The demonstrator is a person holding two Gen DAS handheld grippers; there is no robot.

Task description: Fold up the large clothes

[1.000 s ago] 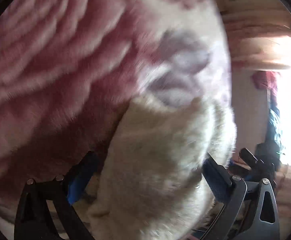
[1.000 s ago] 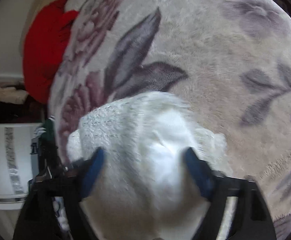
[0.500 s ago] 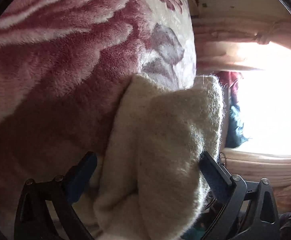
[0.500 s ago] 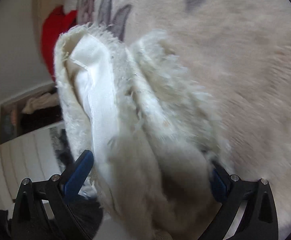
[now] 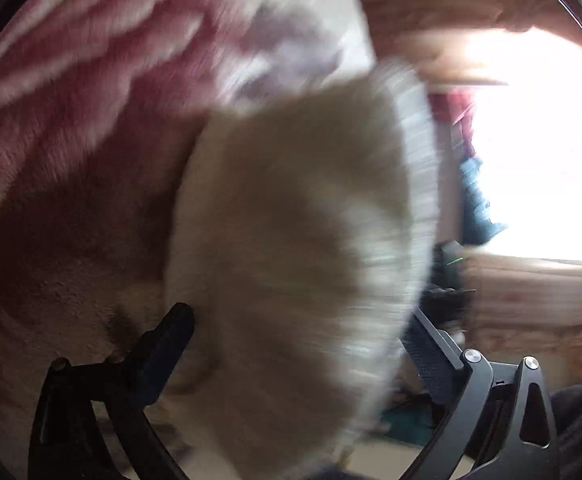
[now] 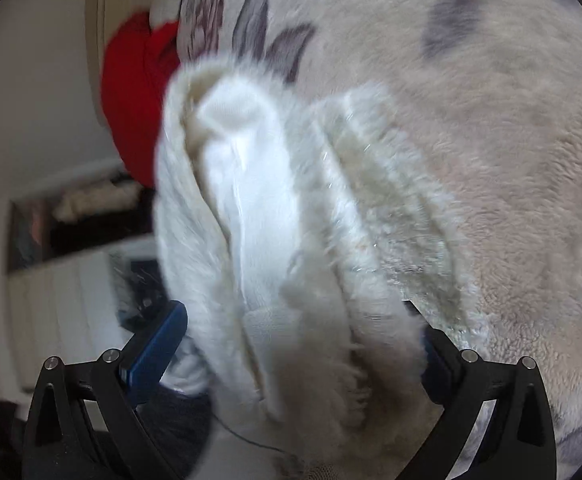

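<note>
Cream fleece garment point(image 6: 275, 240) bunched centre frame in both views, above floral blanket point(image 6: 491, 120). Right gripper point(image 6: 303, 344) and left gripper point(image 5: 299, 344) each clamp thick fold. Judged soft, bulky, light, floppy; hold at hemmed edge, not pile.

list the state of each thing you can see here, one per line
left gripper: shut on the garment, view blurred
right gripper: shut on the garment
fluffy cream-white fleece garment: bunched, pinched by both grippers, smooth white lining showing
plush floral blanket with pink and grey pattern: spread out behind the garment
red cloth: heaped at the blanket's far edge, not held
</note>
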